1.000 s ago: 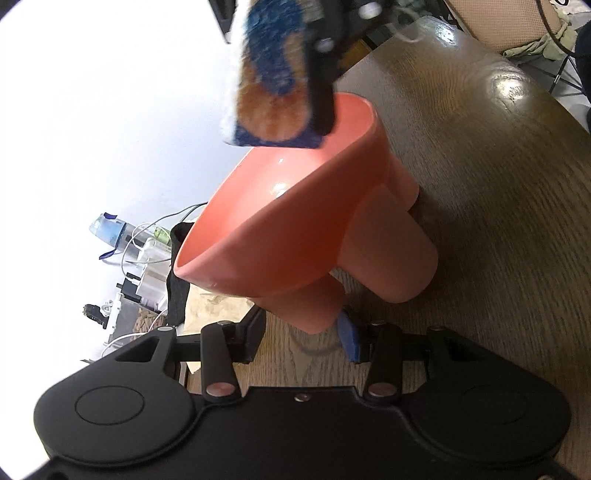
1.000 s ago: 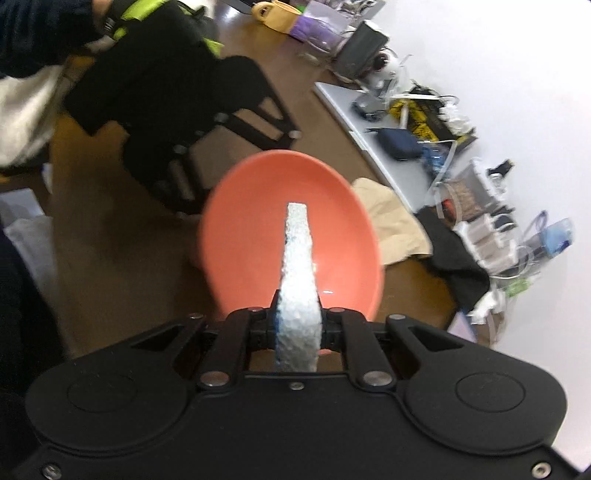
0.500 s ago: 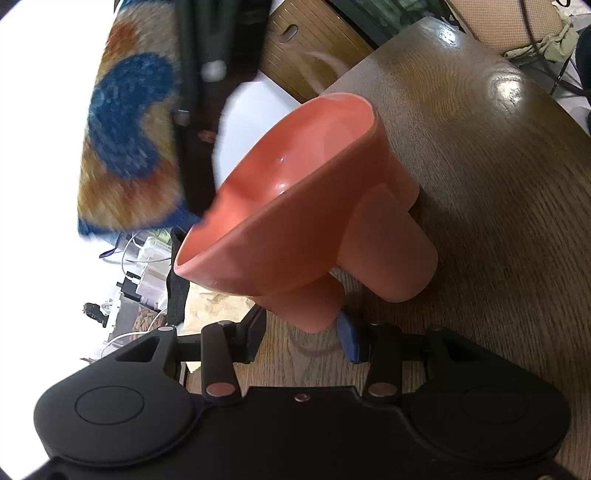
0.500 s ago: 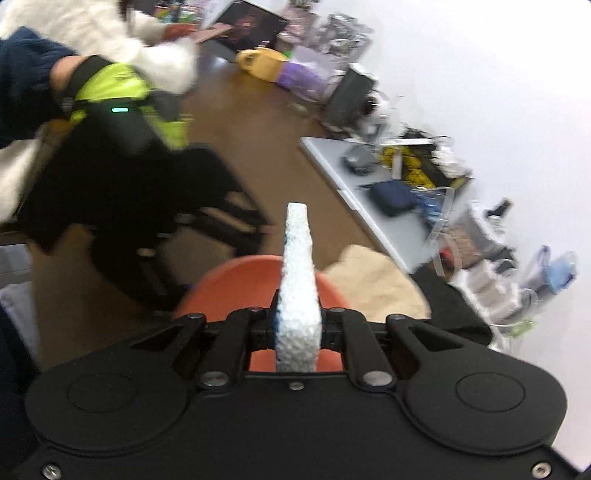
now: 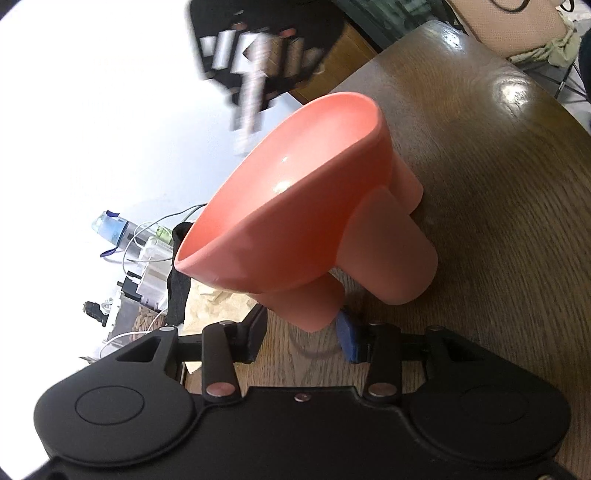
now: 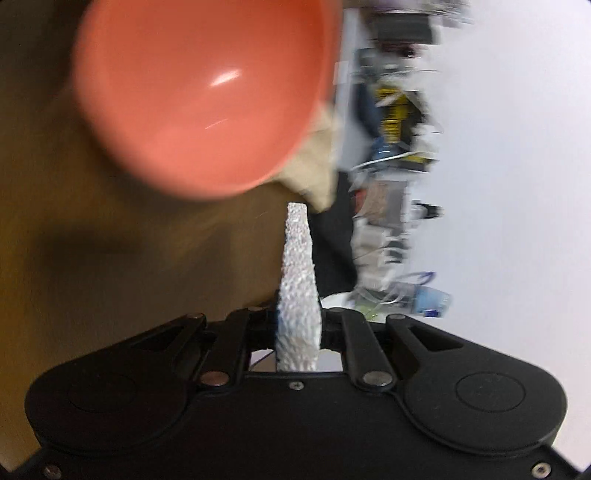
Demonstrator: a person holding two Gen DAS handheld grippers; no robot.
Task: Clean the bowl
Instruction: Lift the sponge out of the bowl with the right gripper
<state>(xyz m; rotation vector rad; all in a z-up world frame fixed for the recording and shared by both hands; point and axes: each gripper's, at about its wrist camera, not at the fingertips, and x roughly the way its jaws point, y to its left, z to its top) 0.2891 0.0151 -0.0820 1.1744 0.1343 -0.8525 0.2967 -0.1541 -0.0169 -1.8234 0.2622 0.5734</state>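
A salmon-pink bowl [image 5: 295,206] on three stubby legs lies tipped on the wooden table [image 5: 498,192], its mouth facing up and to the left. My left gripper [image 5: 301,339] is shut on the nearest leg, which sits between the fingers. In the right wrist view the bowl's glossy inside [image 6: 199,96] fills the upper left, blurred. My right gripper [image 6: 297,325] is shut on a white-edged sponge [image 6: 297,280] seen edge-on, its tip just below the bowl's rim and apart from it. From the left wrist view the right gripper [image 5: 251,74] is a blur beyond the bowl's mouth.
A water bottle [image 5: 110,225], cables and small boxes crowd the floor by the white wall. A black cloth [image 5: 177,295] and beige paper [image 5: 210,306] lie beside the table edge. More clutter [image 6: 395,110] lines the wall. A chair [image 5: 517,26] stands behind the table.
The right gripper with the sponge has rolled and dropped; the bowl now sits upper left in its view instead of low centre. The bowl and the left gripper have stayed put.
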